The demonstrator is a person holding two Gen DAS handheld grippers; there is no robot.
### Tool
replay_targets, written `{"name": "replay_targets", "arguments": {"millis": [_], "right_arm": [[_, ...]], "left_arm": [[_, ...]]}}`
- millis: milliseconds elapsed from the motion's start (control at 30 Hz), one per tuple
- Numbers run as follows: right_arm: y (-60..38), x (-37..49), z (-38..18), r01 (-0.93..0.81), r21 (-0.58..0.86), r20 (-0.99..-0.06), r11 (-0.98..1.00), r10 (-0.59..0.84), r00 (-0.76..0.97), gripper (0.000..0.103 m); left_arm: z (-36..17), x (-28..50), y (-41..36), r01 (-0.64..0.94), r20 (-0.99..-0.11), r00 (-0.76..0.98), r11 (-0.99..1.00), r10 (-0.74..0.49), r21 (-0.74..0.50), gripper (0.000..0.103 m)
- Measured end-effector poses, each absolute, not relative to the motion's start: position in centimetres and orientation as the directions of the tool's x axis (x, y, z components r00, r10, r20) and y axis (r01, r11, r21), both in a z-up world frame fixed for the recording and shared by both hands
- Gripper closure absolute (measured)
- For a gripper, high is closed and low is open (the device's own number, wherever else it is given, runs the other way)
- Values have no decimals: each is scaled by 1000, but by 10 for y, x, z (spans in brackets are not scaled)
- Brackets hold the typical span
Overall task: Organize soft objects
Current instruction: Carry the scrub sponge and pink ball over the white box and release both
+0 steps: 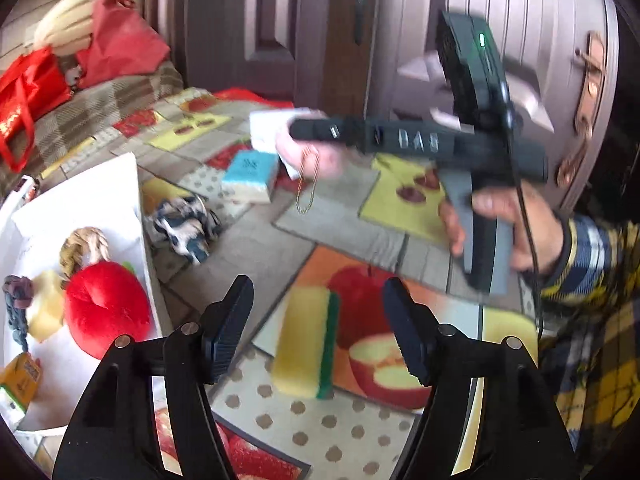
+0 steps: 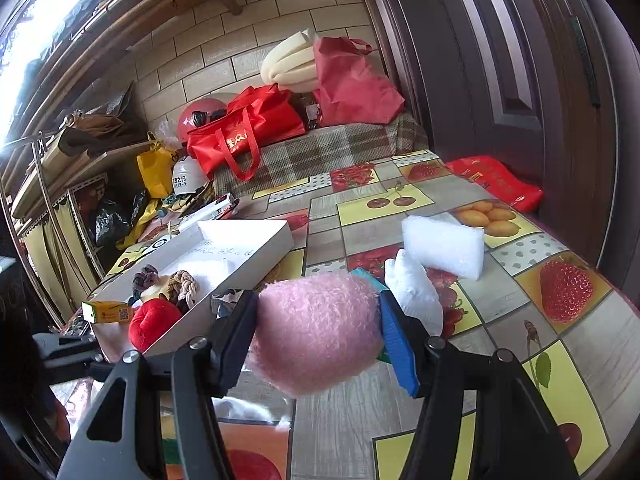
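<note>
The pink plush (image 2: 318, 330) is pressed between the two pads of the right gripper (image 2: 318, 336), above the fruit-print tablecloth (image 2: 560, 360), with its white part (image 2: 416, 292) sticking out past the right pad. The left gripper (image 1: 318, 338) stands about half open with nothing between its pads, and the yellow sponge (image 1: 306, 340) lies on the cloth below it. The white tray (image 2: 248, 256) to the left holds a red plush (image 1: 106, 308) and a braided rope (image 1: 82, 248), and a white sponge (image 2: 442, 246) lies just beyond the pink plush.
</note>
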State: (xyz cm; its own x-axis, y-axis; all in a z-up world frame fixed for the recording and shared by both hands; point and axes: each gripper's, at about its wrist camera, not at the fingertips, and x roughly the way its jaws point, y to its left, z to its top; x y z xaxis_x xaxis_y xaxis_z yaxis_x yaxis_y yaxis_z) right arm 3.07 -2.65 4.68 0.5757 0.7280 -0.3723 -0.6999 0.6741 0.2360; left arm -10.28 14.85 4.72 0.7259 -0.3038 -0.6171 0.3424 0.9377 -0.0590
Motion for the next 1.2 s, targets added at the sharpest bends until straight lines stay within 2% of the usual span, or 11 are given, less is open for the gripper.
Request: {"name": "replay_targets", "arguments": {"millis": [67,100,133,167,267,433,600,667,733,900,1200], "right_arm": [[-27,30,47,-700,236,-373,674,728,575,42],[-27,30,47,-700,236,-372,674,728,576,42],[-27,29,47,-699,237,-371,675,728,577,42],[-27,29,47,-699,237,-371,675,728,577,42],[-27,29,47,-699,238,-371,675,728,577,42],[-26,29,48,-697,244,-367,675,729,577,42],[-25,28,48,-697,237,-368,677,726,581,42],[-26,28,48,-697,237,-369,677,726,580,42],[-26,28,48,-697,231,-370,678,724,582,42],[-26,28,49,-699,226,-369,679,723,584,42],[-27,28,49,-697,232,-365,678,725,584,42]], "left_arm": [[41,-101,143,357,-650,697,932,-303,-52,36],[36,-100,141,370,-675,671,927,-308,-56,43],[32,-100,138,379,-692,653,924,-306,-52,70],[27,-99,134,384,-710,639,923,-295,-38,78],[14,-95,124,385,-754,612,923,-240,18,78],[27,-100,130,368,-679,687,930,-259,18,78],[59,-115,164,192,-481,859,981,-177,-19,77],[73,-128,182,100,-382,918,994,-109,-45,77],[80,-132,195,35,-332,942,997,-54,-65,77],[85,-141,218,-89,-287,957,989,52,-115,77],[82,-141,235,-144,-278,956,977,96,-158,77]]}}
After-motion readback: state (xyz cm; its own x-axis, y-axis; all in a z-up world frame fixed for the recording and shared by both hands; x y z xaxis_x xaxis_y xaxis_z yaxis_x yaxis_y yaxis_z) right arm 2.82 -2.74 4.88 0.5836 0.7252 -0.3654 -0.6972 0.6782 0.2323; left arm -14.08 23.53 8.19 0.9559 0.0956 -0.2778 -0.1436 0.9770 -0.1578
